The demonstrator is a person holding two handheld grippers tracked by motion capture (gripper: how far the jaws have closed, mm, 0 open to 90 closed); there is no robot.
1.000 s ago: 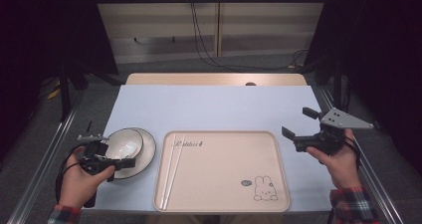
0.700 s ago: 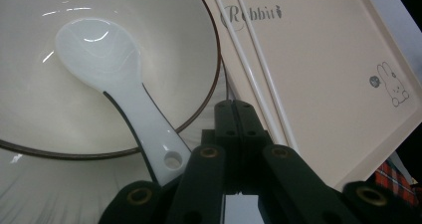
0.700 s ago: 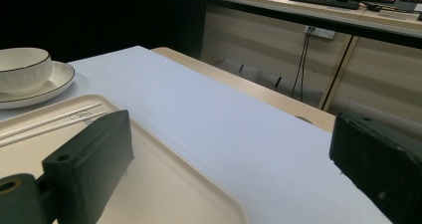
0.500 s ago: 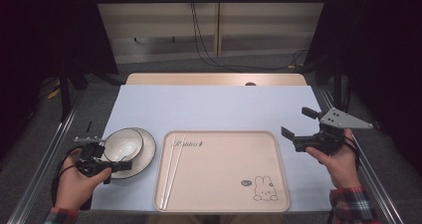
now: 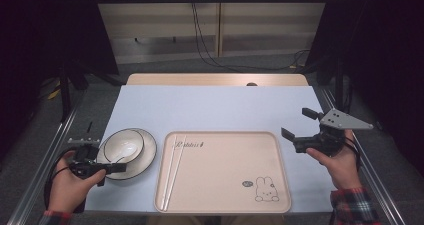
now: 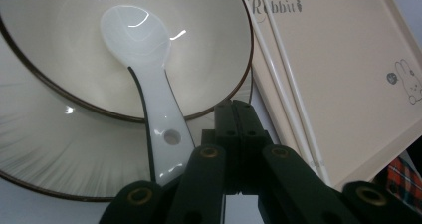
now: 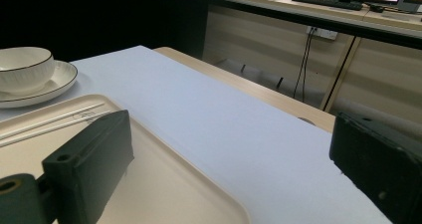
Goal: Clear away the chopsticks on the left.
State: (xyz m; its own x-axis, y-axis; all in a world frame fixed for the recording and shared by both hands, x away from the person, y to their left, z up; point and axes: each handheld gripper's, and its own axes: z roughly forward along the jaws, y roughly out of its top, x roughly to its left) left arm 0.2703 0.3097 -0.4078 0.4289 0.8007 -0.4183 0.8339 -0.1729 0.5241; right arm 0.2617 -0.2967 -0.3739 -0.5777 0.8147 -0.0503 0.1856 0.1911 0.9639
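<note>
Pale blue sheeting covers my desk (image 5: 215,107), with dark curtains on both sides and cables hanging behind it. From the high view I see my left gripper (image 5: 112,168) at the near left corner, its tips over the near rim of the plate (image 5: 145,160). A bowl (image 5: 122,146) stands on that plate, and a white spoon (image 5: 121,151) lies in the bowl with its handle leaning out over the bowl's rim toward me. In the left gripper view the jaws are pressed together with nothing between them; they sit just beside the spoon's handle end (image 6: 169,139), to its right, over the plate. I cannot tell whether they touch the plate.

To the right of the plate lies a beige tray (image 5: 225,170) with a rabbit drawing in its near right corner and the chopsticks (image 5: 172,170) laid along its left edge. The plate's rim sits just beside the tray's left side.

My right gripper (image 5: 295,130) hangs off the tray's right edge, held level and pointing toward the desk's middle. Its jaws stand wide apart and hold nothing. In the right gripper view they frame the tray's far corner and bare sheeting, with the bowl and plate well away at the left.
</note>
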